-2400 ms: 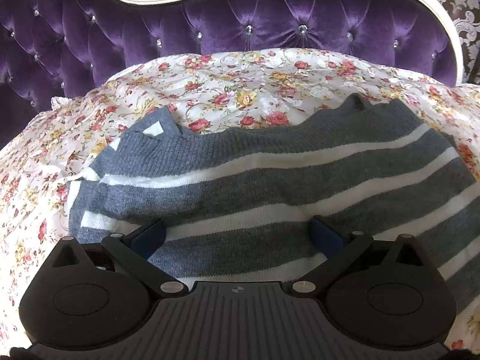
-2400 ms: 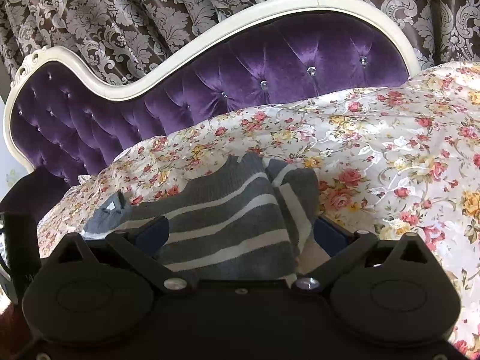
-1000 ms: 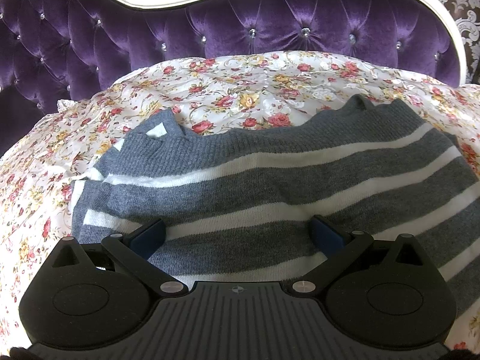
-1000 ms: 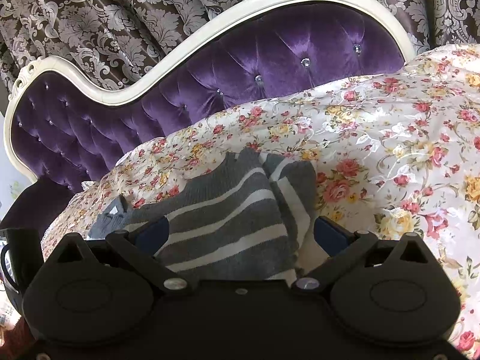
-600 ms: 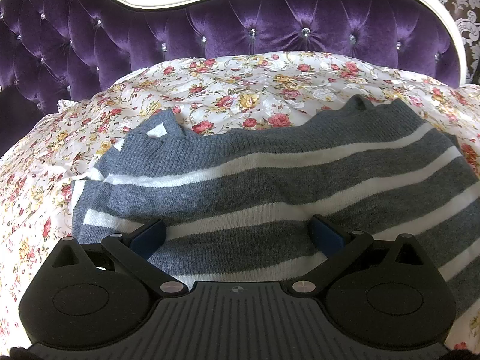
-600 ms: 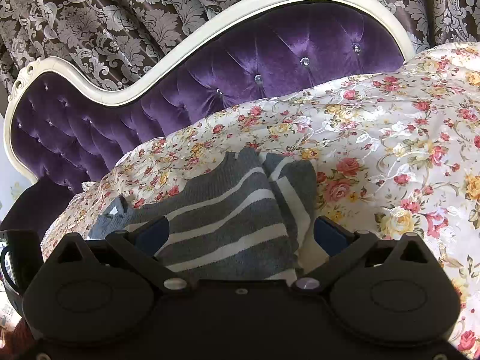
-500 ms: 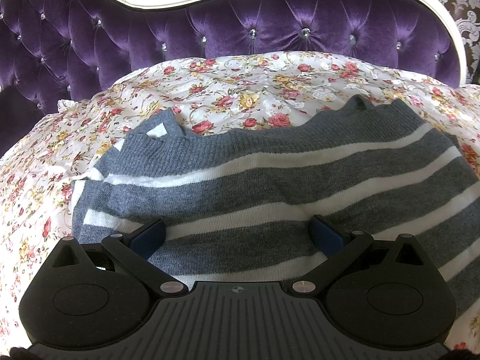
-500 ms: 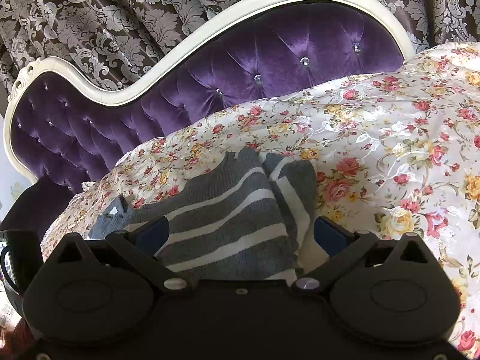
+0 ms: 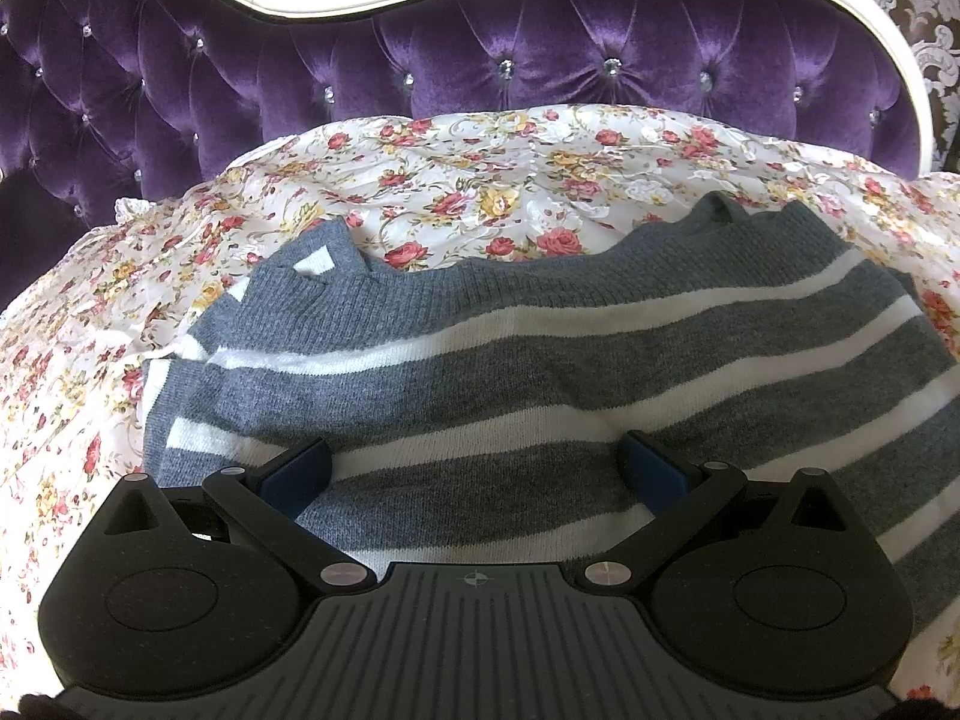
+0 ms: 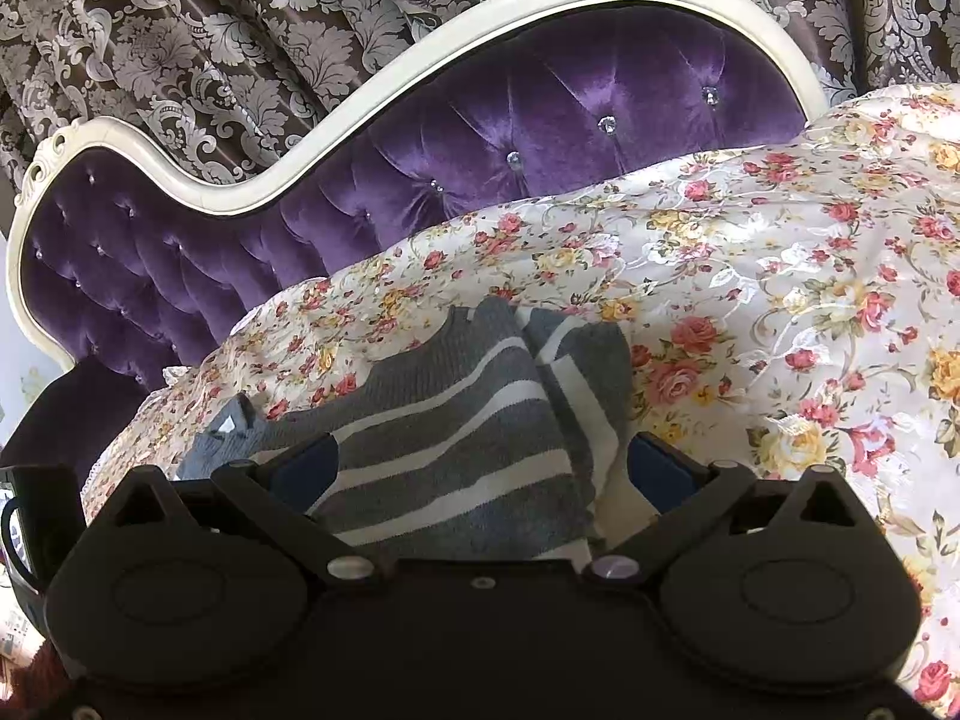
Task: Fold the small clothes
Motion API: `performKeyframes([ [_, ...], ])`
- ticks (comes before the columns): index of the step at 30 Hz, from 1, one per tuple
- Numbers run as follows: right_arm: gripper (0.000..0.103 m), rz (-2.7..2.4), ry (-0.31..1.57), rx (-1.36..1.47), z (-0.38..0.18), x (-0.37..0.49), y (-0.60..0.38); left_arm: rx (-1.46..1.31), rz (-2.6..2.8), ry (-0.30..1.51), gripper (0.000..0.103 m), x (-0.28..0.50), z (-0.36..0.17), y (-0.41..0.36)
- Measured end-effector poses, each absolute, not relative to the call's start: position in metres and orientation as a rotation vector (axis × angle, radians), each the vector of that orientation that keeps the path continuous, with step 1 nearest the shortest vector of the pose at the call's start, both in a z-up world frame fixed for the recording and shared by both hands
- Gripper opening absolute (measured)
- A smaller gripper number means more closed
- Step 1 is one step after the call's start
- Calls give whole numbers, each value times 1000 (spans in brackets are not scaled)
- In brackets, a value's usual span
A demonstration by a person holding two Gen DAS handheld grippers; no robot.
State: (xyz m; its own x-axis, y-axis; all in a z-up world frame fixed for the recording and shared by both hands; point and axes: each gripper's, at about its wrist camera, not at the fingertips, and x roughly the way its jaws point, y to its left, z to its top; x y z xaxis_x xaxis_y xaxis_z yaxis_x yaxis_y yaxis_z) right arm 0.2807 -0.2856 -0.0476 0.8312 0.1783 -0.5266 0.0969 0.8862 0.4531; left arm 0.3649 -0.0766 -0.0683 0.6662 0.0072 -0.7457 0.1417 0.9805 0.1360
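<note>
A small grey sweater with white stripes [image 9: 540,360] lies folded on a floral bedspread [image 9: 480,180]. My left gripper [image 9: 474,474] is open just above the sweater's near part, its blue-padded fingers spread wide. In the right wrist view the same sweater [image 10: 444,438] shows with a folded-over sleeve [image 10: 582,384] along its right side. My right gripper [image 10: 480,468] is open, its fingers spread over the sweater's near right corner. Neither gripper holds cloth.
A purple tufted headboard with a white frame [image 9: 480,60] rises behind the bed; it also shows in the right wrist view [image 10: 540,120]. Patterned curtains [image 10: 240,30] hang behind it. Floral bedspread [image 10: 810,300] extends to the right of the sweater.
Almost nothing has changed. The right gripper's view shifted slightly over the first second, then held still. The sweater lies as before, and both grippers stay open.
</note>
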Motion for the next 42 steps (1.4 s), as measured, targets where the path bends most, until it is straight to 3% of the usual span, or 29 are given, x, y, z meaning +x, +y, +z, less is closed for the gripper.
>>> performKeyframes([
  [17, 102, 8, 534, 568, -40, 275, -311, 82, -176, 836, 102, 342, -31, -55],
  [25, 102, 52, 590, 582, -46, 277, -318, 106, -140, 857, 102, 302, -55, -48],
  [36, 103, 158, 734, 640, -77, 297, -325, 59, -151, 896, 103, 305, -68, -41],
  [42, 103, 285, 681, 789, -91, 307, -332, 62, -152, 881, 103, 303, -69, -42],
])
